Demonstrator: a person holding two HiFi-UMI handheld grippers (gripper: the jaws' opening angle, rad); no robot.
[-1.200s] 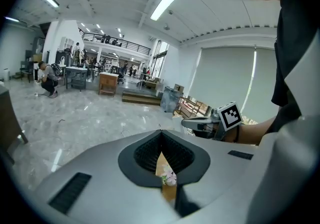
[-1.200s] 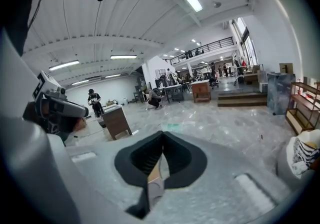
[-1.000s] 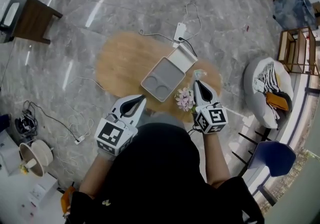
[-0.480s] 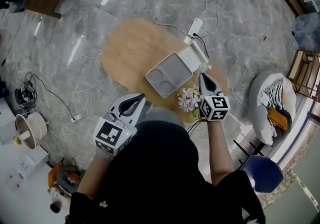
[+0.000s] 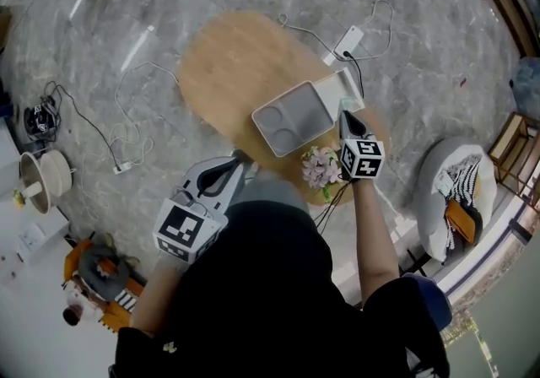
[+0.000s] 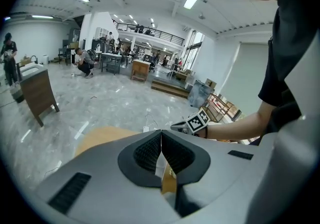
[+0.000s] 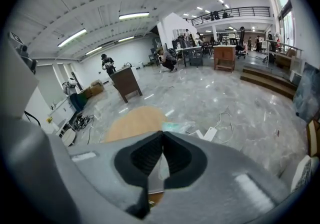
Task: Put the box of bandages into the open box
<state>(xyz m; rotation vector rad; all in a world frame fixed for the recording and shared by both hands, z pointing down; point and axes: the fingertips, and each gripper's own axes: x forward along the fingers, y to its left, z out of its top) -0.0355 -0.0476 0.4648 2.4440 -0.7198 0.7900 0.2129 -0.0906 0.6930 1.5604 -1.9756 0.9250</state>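
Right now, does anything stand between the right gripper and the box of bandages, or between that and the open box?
Nothing visible does. The box of bandages lies just beyond the right gripper, beside the open box; the flowers sit nearer the person.

A light wooden oval table (image 5: 224, 64) stands on grey marble floor, bearing an open grey shallow box (image 5: 291, 117) with two round hollows and a bunch of pink flowers (image 5: 319, 167) near its edge. The right gripper (image 5: 345, 116) points at a small pale-green box (image 5: 347, 103) just beside the open box. The left gripper (image 5: 240, 159) hangs at the table's near edge.
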